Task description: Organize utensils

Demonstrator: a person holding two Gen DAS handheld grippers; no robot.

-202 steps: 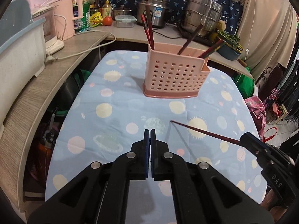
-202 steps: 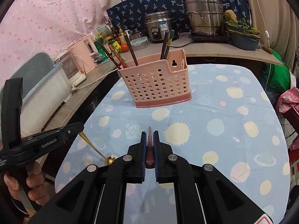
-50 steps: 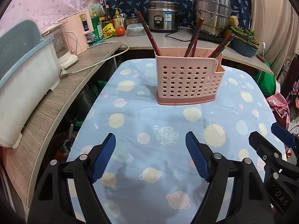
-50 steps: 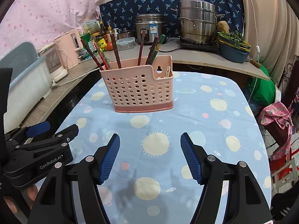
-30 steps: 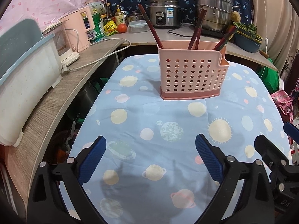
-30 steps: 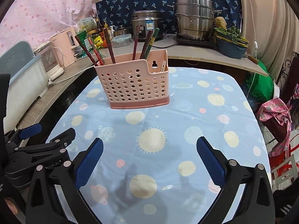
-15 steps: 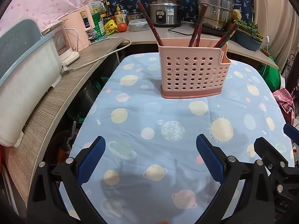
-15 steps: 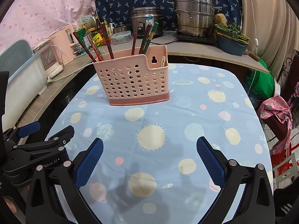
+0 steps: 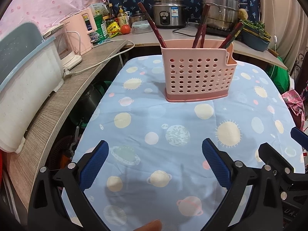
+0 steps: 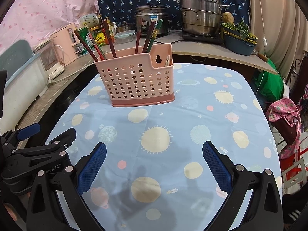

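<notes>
A pink perforated utensil basket [image 9: 198, 77] stands upright on the table with the blue planet-print cloth [image 9: 173, 119]; it also shows in the right wrist view [image 10: 136, 80]. Several dark red chopsticks [image 10: 109, 38] and a green one [image 10: 155, 33] stand in it, with a pale utensil [image 10: 168, 60] in its small side compartment. My left gripper [image 9: 155, 163] is wide open and empty, well short of the basket. My right gripper [image 10: 154, 162] is wide open and empty, beside the left one, which shows at lower left [image 10: 36, 154].
A curved wooden counter [image 9: 57, 100] runs along the left with a white-and-blue bin [image 9: 23, 88], a pink kettle [image 9: 84, 30] and a cable. Behind the table stand a rice cooker [image 9: 169, 9], a steel steamer pot [image 10: 200, 13] and a blue tub of greens [image 10: 240, 40].
Both grippers, shut on utensils 6.7 s ago, are now wide open and empty. Over the last second both views barely shift; the basket stays put.
</notes>
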